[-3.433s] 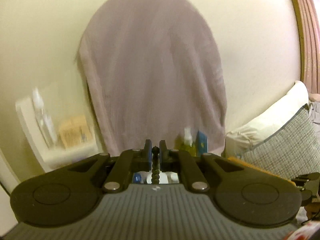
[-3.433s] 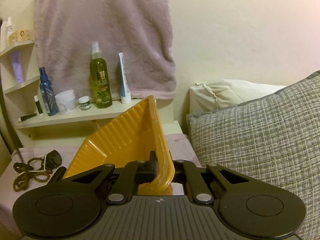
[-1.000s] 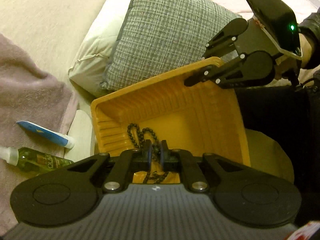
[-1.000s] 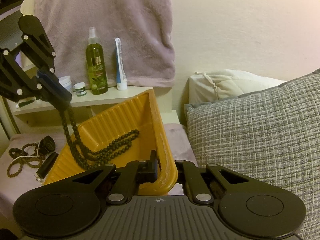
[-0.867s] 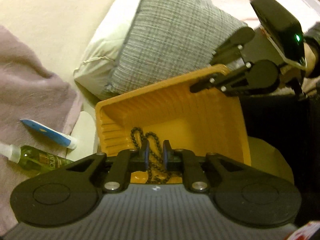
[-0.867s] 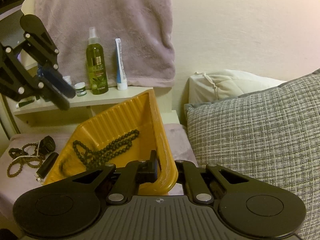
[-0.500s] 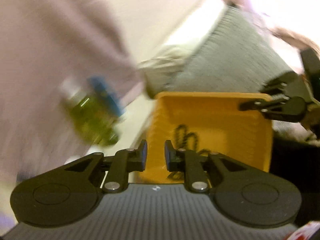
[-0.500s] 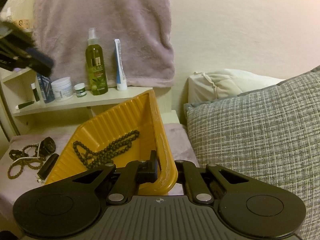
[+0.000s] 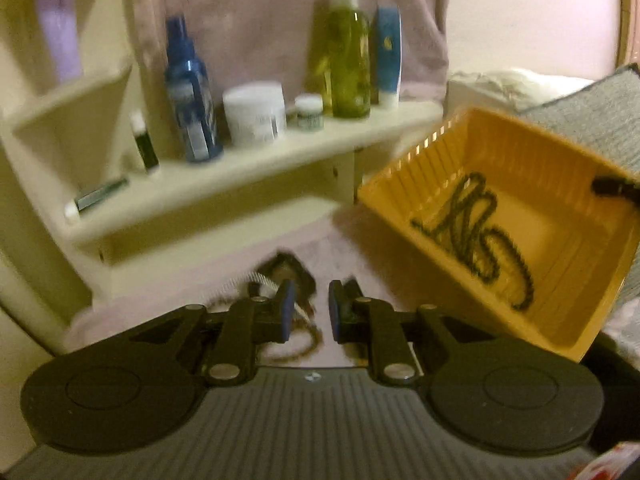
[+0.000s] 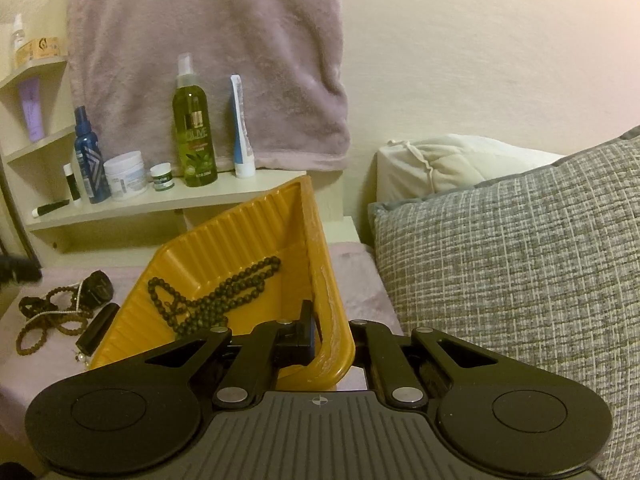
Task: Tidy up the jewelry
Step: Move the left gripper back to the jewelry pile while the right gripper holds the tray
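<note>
With one black bead necklace binned, my right claw clamps the yellow tray's rim while my left claw, narrowly parted and empty, must next descend onto the brown beads.

Pink cloth surface mostly bare between yellow tray and grey pillow; narrow passage. Left front part crowded: brown bead strands, dark tube just beside tray's wall. Tray tilted up, blocks middle. Low shelf at back packed with bottles, jars; overhangs back edge. Space over beads open, above left gripper.
</note>
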Demonstrator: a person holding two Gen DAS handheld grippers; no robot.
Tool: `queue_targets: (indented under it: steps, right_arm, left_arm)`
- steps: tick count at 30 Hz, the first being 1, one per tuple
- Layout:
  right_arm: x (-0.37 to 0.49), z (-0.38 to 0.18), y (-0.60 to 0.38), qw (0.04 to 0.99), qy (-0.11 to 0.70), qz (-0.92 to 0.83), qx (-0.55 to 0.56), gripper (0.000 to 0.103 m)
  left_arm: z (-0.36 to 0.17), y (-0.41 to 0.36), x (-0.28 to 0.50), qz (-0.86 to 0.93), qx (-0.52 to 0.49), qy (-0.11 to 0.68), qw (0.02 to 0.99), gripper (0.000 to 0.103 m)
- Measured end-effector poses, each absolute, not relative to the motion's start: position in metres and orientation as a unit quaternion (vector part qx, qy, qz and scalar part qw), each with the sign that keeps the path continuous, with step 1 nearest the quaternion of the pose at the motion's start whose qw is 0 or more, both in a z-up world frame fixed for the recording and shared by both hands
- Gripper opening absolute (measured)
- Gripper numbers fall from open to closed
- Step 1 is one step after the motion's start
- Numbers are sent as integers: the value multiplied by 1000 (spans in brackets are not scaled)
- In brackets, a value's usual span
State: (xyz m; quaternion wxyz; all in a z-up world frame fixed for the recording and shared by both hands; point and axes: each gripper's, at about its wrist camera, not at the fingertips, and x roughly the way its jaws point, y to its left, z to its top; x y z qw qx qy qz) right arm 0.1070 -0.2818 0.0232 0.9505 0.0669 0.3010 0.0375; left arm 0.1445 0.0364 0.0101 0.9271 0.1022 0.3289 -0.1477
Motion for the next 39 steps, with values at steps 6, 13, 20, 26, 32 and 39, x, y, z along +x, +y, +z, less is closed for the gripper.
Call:
queue_targets:
  steps: [6, 13, 20, 26, 32, 39]
  right_arm:
    - [104, 22, -282, 950, 302, 38, 65, 6]
    - [106, 21, -282, 950, 304, 36, 62, 5]
    - [107, 19, -283, 949, 306, 33, 63, 6]
    - [107, 19, -283, 949, 306, 33, 61, 6]
    - [107, 19, -282, 950, 305, 33, 60, 6]
    - [106, 20, -279, 952, 300, 32, 51, 6]
  left_arm:
    - [-36, 17, 116, -144, 84, 327, 930, 17]
    - [-61, -2, 112, -157, 76, 335, 926, 15]
    - [-68, -9, 119, -157, 82, 336, 925, 13]
    - [-65, -12, 121, -152, 91, 336, 925, 8]
    - [-47, -10, 117, -150, 81, 319, 932, 8]
    - [-8, -26, 116, -182, 50, 282, 941, 8]
